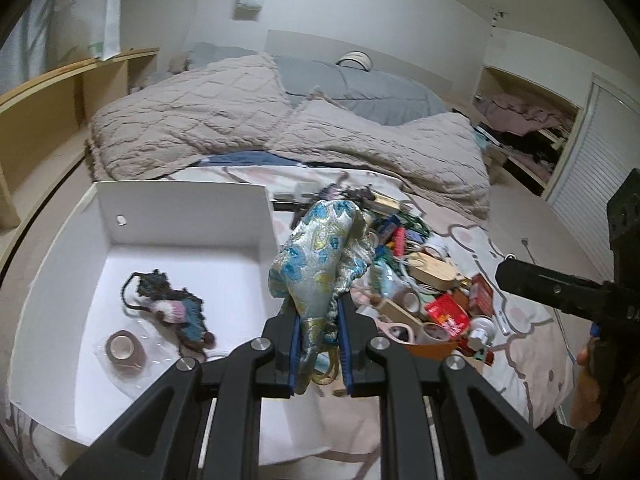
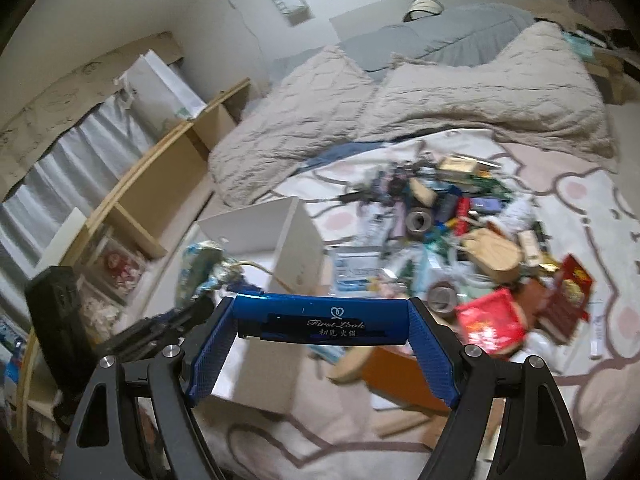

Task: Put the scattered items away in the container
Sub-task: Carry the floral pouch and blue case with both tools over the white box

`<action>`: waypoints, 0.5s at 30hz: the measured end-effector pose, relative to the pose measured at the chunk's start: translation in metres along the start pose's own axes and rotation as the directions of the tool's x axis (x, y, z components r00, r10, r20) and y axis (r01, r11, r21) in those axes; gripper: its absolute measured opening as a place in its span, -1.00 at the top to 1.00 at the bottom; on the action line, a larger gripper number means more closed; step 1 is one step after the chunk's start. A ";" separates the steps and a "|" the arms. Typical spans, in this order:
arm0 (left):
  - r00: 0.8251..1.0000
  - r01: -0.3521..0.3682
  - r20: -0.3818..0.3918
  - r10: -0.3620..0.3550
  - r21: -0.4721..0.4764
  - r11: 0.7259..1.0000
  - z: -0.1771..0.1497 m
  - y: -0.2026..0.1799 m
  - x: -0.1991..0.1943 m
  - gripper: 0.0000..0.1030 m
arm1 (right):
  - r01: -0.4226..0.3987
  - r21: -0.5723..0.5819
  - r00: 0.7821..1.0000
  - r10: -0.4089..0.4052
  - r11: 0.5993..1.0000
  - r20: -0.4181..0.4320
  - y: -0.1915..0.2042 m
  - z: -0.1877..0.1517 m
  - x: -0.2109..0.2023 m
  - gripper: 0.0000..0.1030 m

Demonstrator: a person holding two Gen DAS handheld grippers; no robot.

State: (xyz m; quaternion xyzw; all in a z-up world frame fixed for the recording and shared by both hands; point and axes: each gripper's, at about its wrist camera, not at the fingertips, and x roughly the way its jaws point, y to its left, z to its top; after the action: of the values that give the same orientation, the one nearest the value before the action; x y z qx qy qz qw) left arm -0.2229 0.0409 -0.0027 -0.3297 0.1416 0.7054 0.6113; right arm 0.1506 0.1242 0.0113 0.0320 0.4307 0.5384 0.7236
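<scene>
- Pouch (image 1: 320,264) of blue-and-gold patterned cloth is what your left gripper (image 1: 320,320) carries: its jaws are pinched narrow on the lower end, so the cloth stands up and away from you, long axis running along the fingers.
- From those jaws the white box (image 1: 180,208) lies just to the left. Its open floor, with a knitted toy (image 1: 176,304) and a roll of tape (image 1: 125,348) already on it, sits lower and nearer than the pouch's top, and the box's right wall is about under the pouch.
- Your left hand looks the nearer one to the box, so a short carry left over that wall should be the next move.
- Blue tube (image 2: 320,318) is gripped end to end by your right gripper (image 2: 320,344), whose jaws stand wide around it; its long axis lies crosswise, left to right.
- In the right wrist view the box (image 2: 280,220) lies ahead and to the left, beyond the tube, with your left gripper (image 2: 192,304) between them.
- Pile of loose things (image 1: 420,280) stays on the bed (image 2: 580,216), right of the box.
</scene>
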 end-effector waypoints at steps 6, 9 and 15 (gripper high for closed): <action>0.999 -0.045 0.023 0.046 -0.033 0.998 0.004 0.024 -0.006 0.69 | -0.045 -0.018 0.999 0.045 0.999 0.011 0.022 0.004 0.013 -0.61; 0.997 -0.066 0.038 0.068 -0.056 0.996 0.006 0.036 -0.011 0.69 | -0.064 -0.019 0.998 0.064 0.998 0.018 0.030 0.006 0.017 -0.61; 0.990 -0.126 0.056 0.131 -0.083 0.989 0.005 0.060 -0.019 0.69 | -0.081 -0.036 0.996 0.082 0.996 0.041 0.047 0.009 0.022 -0.61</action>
State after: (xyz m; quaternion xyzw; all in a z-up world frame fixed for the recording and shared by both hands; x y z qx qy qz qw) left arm -0.2810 0.0168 0.0013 -0.3223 0.1157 0.7581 0.5550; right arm 0.1218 0.1650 0.0282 0.0483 0.4043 0.5740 0.7105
